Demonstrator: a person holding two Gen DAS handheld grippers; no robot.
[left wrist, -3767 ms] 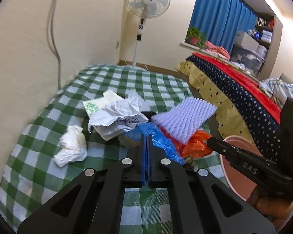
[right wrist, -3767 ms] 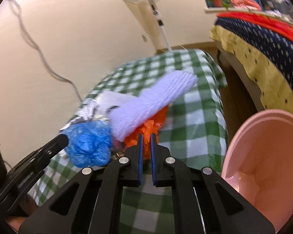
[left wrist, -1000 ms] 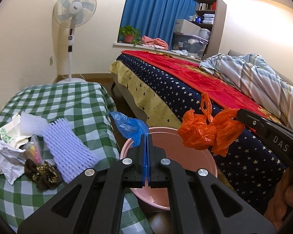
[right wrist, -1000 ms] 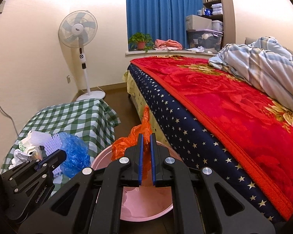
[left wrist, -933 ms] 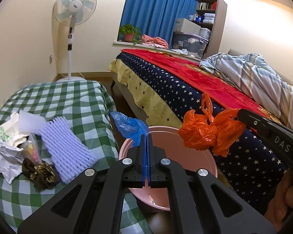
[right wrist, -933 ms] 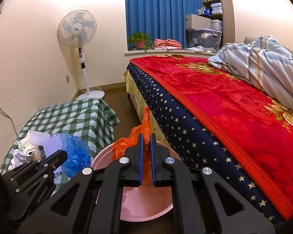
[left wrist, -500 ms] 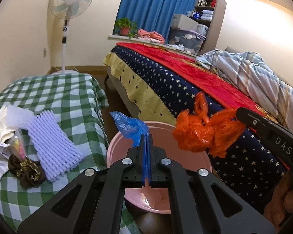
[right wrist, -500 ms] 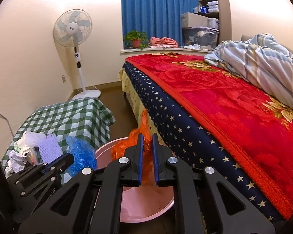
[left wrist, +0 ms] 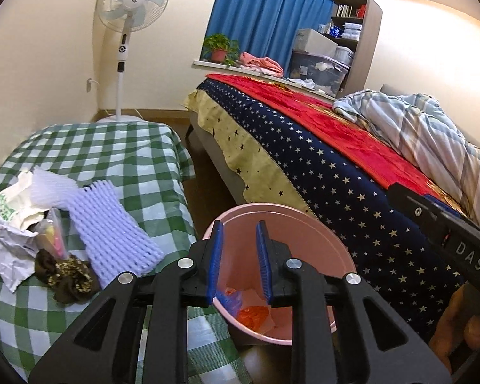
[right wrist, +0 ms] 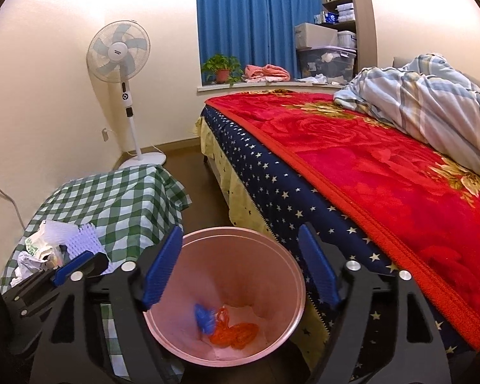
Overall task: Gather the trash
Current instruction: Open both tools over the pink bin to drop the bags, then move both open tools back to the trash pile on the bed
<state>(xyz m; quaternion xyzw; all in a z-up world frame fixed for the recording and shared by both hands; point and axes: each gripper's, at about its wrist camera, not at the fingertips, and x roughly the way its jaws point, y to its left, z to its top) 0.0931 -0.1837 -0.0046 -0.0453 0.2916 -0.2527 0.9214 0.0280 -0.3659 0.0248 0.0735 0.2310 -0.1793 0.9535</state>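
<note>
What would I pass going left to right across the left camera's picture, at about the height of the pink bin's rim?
Crumpled paper → clear packet → purple foam net → pink bin → starry bed cover → the other gripper.

Blue bag (right wrist: 204, 318) blurred in bin (right wrist: 272, 256)

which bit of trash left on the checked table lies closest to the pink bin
The lilac foam net: it lies at the cloth's near edge by the pink bin, while the crumpled paper lies farther away.
</note>
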